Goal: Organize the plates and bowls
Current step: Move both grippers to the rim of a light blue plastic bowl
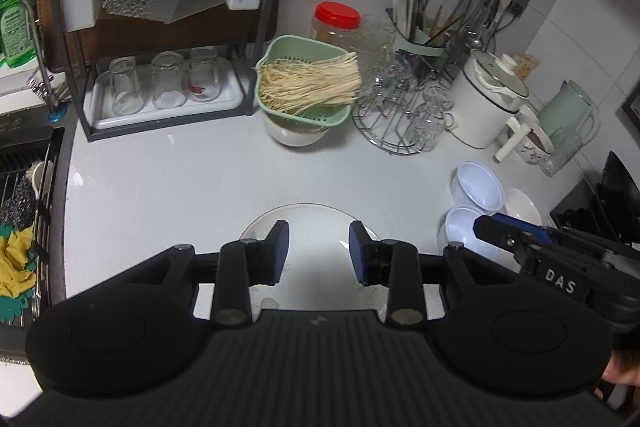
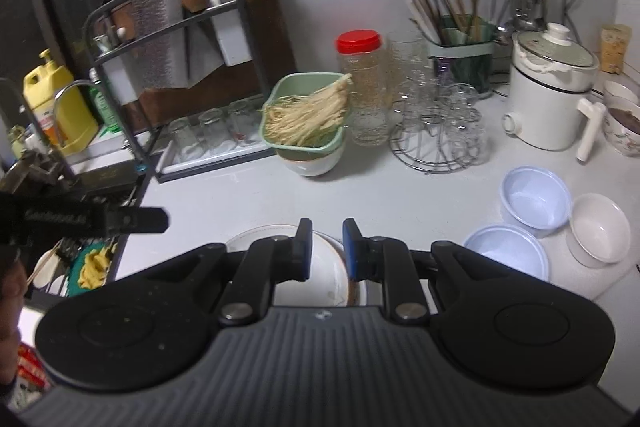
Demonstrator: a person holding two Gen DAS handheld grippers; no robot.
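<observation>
Left tool (image 1: 319,251) nearest, fingers spread wide, nothing between, hovering over white plate (image 1: 308,227) on table (image 1: 180,179). Right tool (image 2: 327,251) w/ jaws part open, narrow gap, over same plate (image 2: 320,267); cannot tell if touching anything, nothing visibly gripped. Two pale blue bowls, far one (image 2: 536,195) and near one (image 2: 506,251), side by side to right of plate, small white bowl (image 2: 600,227) just beside them. Green colander (image 1: 304,87) w/ noodles sits on a white bowl (image 1: 296,137), farther back, mid table. Glasses upside down in rack tray (image 1: 168,95) at back left. White pot (image 2: 548,95) at back right.
</observation>
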